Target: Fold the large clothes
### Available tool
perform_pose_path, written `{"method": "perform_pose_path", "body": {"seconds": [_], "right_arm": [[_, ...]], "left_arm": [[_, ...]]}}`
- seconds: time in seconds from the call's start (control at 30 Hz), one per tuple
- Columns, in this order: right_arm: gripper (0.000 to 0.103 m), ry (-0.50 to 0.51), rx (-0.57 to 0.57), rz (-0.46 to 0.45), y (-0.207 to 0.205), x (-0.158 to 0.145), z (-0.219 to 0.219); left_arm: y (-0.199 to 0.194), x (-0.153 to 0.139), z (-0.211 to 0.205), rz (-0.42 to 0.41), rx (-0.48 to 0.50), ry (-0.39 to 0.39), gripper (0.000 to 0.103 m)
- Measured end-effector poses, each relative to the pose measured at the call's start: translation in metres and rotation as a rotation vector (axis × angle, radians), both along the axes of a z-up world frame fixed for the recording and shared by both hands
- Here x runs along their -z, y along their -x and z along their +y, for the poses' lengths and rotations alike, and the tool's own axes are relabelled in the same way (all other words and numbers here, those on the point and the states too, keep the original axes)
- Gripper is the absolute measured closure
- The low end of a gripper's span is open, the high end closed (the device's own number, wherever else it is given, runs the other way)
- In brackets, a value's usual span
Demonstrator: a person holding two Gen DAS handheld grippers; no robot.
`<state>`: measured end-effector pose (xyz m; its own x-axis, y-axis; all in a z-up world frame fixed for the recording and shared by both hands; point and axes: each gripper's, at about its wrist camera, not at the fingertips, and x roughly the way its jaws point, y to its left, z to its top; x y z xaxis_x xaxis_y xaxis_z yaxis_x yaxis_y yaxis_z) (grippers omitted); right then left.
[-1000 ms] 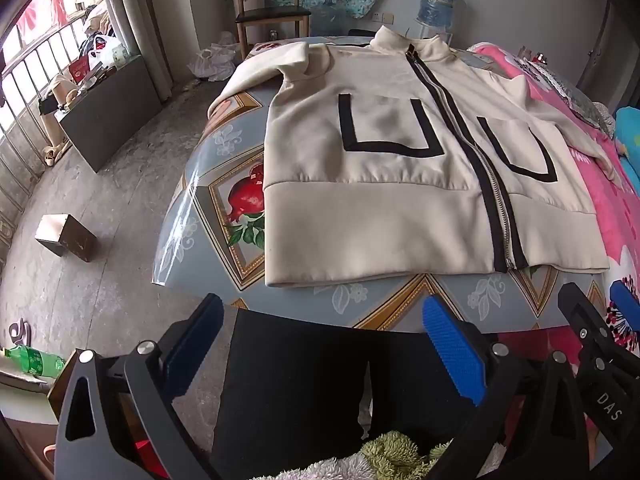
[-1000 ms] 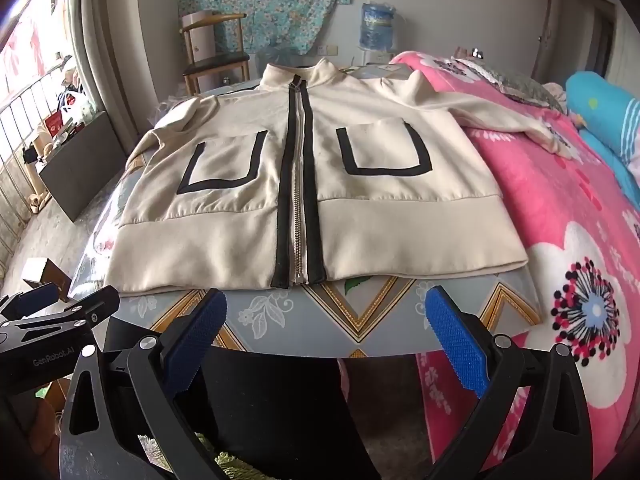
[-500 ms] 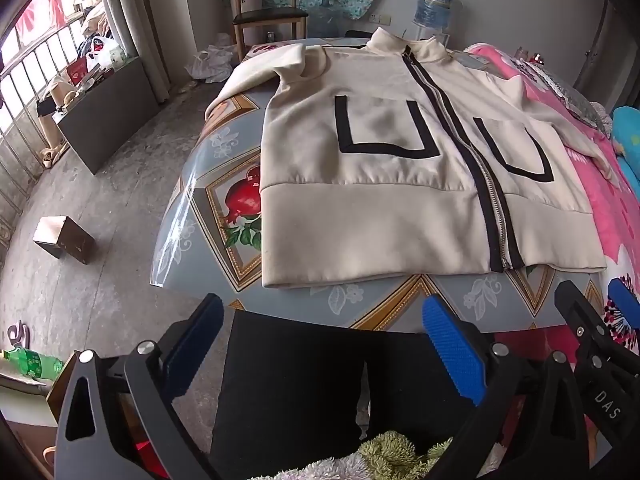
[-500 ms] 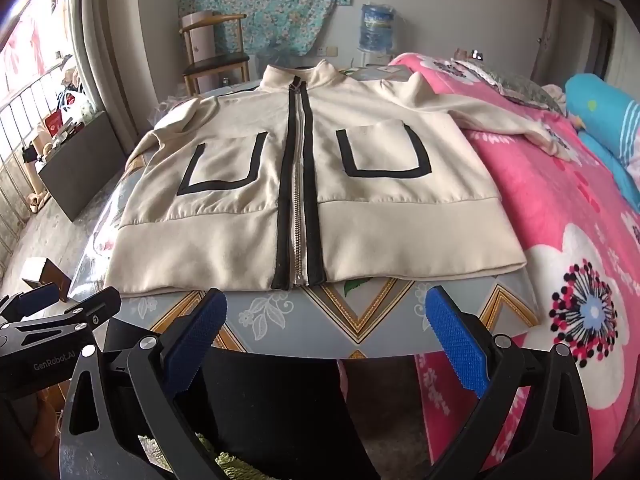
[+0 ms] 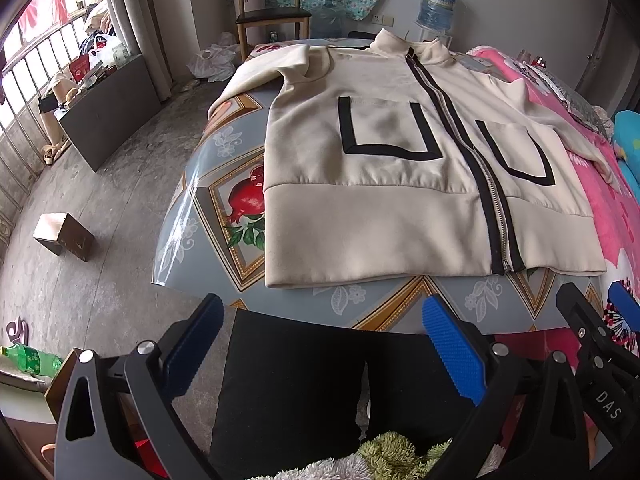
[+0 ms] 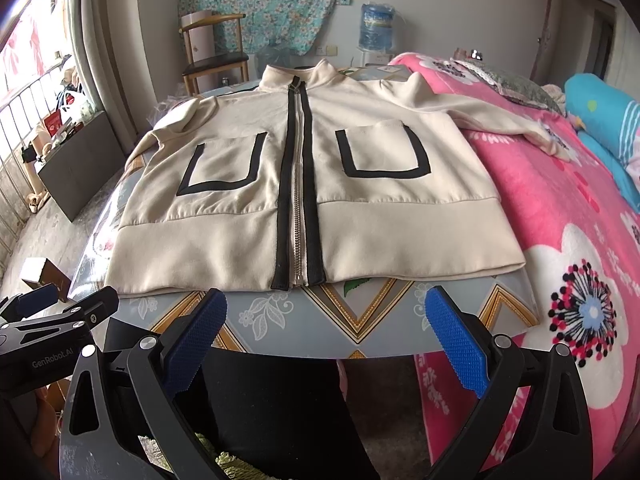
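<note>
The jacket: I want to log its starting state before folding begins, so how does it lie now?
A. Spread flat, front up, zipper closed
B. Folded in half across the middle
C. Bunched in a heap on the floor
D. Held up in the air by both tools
A: the jacket lies spread flat on the table, its zipper closed down the front, and both open tools hold nothing.

Cream zipped jacket (image 6: pixel 320 200) flat, face-up

Both my grippers held low, jaws wide.

My left gripper (image 5: pixel 322 344) is spread fully, blue pads (image 5: pixel 454 354) apart, gripping nothing. My right gripper (image 6: pixel 326 338) is parted just as wide beside it; my dark-trousered legs (image 5: pixel 296 384) stand below.
</note>
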<state>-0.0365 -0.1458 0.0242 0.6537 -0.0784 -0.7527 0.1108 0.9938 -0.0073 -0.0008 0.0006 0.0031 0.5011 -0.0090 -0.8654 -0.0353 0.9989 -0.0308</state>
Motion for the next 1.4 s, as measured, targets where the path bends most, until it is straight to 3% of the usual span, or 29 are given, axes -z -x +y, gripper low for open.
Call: {"method": "perform_pose_path", "body": {"seconds": [1.4], "right_arm": [[0.007,0.003,0.003,-0.006,-0.0004,-0.0084,-0.0021]], "left_arm": [[0.0001,-0.0045,0.0027,-0.011,-0.005,-0.002,0.005]]}}
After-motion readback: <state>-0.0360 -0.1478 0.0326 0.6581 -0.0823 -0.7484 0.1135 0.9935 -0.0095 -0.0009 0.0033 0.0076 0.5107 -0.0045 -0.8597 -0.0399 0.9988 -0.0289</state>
